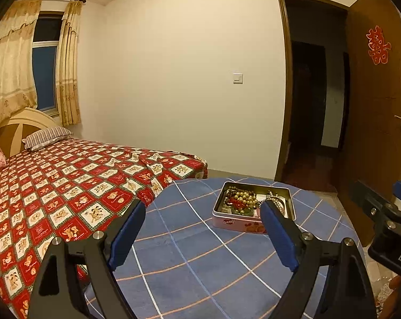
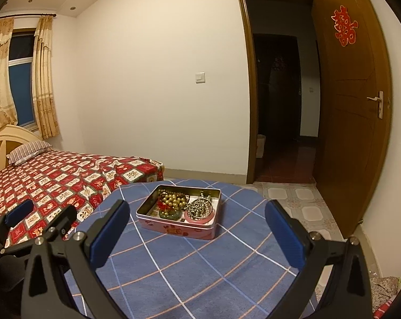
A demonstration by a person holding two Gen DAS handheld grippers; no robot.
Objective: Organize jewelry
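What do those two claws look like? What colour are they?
Both look alike. The left claw and right claw each have two black angled arms with round silver bolts and flat blue pads on the insides. Seen from the left wrist camera, the right claw's black body has white letters, partly cut off.

I see a bedroom with plain cream walls (image 2: 147,53) under warm light from small ceiling spotlights (image 2: 72,8). At the left, a dark window (image 1: 45,61) sits between patterned beige curtains (image 1: 67,63). Below it stands a bed (image 1: 54,180) with a cream headboard (image 1: 17,125), a striped pillow (image 1: 47,137) and a red checked cover. A white switch (image 2: 200,77) sits on the far wall. To the right, a brown door (image 2: 354,106) carrying a red paper ornament (image 2: 344,25) stands open onto a dark hallway (image 2: 280,93). The floor (image 2: 301,202) there is patterned tile. The worktop (image 2: 187,265) wears a blue checked cloth.
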